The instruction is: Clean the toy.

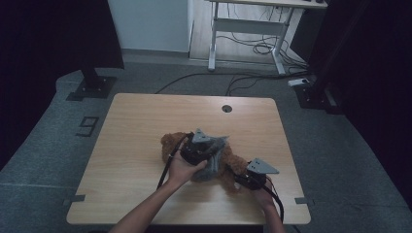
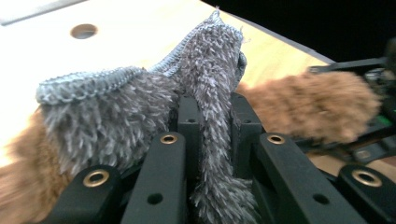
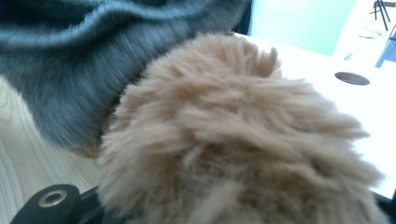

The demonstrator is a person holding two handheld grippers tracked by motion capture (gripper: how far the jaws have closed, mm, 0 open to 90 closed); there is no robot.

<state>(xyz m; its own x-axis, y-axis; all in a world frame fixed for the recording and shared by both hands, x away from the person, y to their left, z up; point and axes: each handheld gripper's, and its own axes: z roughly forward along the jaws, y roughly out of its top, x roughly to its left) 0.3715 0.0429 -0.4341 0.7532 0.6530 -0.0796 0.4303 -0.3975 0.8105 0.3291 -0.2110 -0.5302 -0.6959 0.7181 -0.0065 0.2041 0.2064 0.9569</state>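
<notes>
A brown plush toy (image 1: 171, 141) lies in the middle of the wooden table (image 1: 145, 111), with a fluffy grey cloth (image 1: 215, 164) draped over its body. My left gripper (image 1: 210, 148) is over the toy and is shut on a fold of the grey cloth (image 2: 140, 107), which is pinched between its jaws (image 2: 212, 112). Over at the toy's right end, my right gripper (image 1: 238, 174) is shut on a brown furry limb (image 2: 317, 105). That limb's fur (image 3: 233, 140) hides the jaw tips in the right gripper view, and the grey cloth (image 3: 70, 70) lies just behind it.
A round cable hole (image 1: 227, 108) sits near the table's far edge. On the floor beyond are a white desk frame (image 1: 243, 29), loose cables (image 1: 262, 48) and a black stand base (image 1: 92, 87).
</notes>
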